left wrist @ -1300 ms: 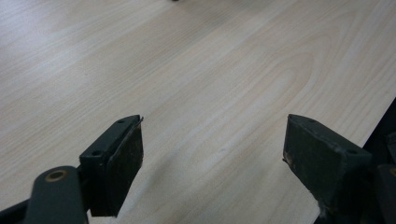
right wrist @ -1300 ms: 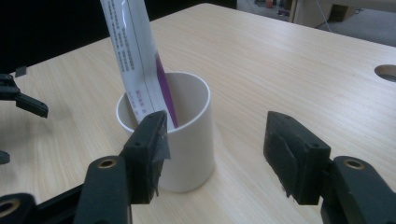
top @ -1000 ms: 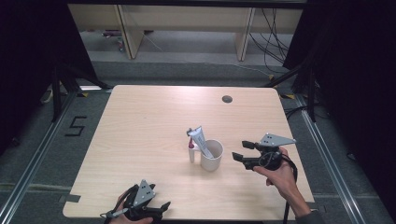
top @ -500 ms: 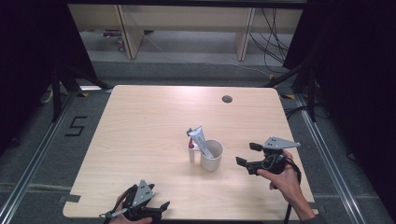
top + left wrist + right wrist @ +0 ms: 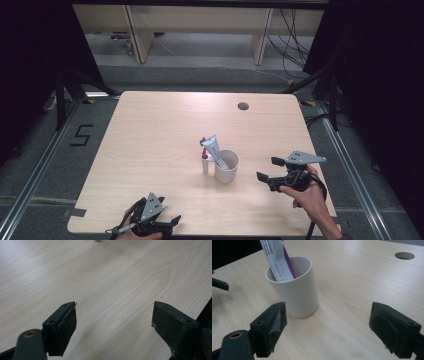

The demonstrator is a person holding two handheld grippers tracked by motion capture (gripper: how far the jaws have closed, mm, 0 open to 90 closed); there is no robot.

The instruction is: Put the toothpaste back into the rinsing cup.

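Jaws of the right gripper (image 5: 269, 170) stand wide with nothing between them; they have just been opening. They point toward the cup (image 5: 226, 166), which sits near the table's (image 5: 150, 125) middle, apart from them on the side they face. In the right gripper view the cup (image 5: 293, 288) stands upright ahead, nearer the left-hand jaw than the other (so the gap is not yet centred on it). A tube (image 5: 215, 150) leans out of the cup, its long axis tilted up and away from this gripper, and a small white item (image 5: 204, 162) stands just beside the cup on its far side. The left gripper (image 5: 157, 226), also wide and empty, rests at the near edge, well apart from the cup. The right hand is the nearer; any reach looks like its job.
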